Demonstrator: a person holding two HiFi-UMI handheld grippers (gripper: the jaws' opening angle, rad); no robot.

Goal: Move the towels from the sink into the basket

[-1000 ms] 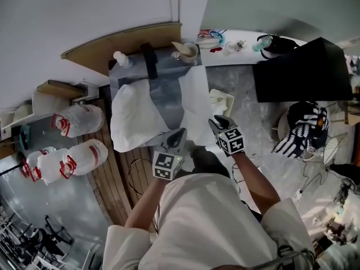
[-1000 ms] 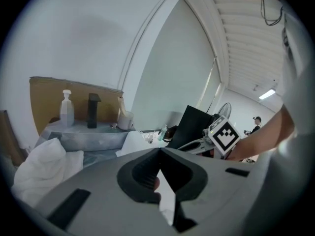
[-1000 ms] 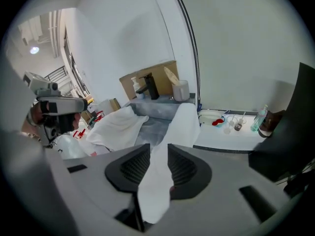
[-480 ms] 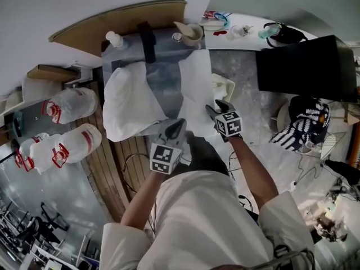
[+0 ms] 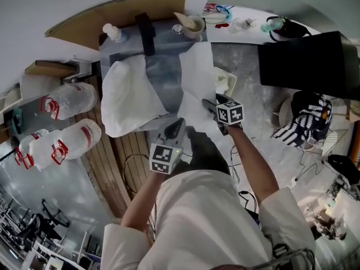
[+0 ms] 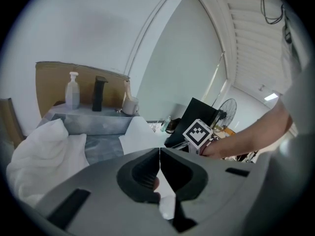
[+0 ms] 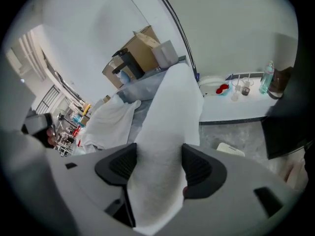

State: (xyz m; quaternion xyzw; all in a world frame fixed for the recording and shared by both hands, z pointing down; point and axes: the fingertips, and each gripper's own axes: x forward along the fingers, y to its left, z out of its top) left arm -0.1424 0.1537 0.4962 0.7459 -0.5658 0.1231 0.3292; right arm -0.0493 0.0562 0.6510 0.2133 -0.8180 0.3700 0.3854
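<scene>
Right gripper (image 7: 158, 167) jaws are opening with the white towel (image 7: 170, 117) between them; left gripper (image 6: 160, 167) jaws are closed together.

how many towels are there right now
2. One towel hangs over the sink's left edge; the other towel drapes over its right edge, between the right gripper's opening jaws. More may be hidden.

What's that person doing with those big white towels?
A person stands at a grey sink with a gripper in each hand. The right gripper has a white towel between its jaws, which are opening; that towel hangs over the sink's edge. The left gripper is shut. A second towel drapes over the sink's other side.
</scene>
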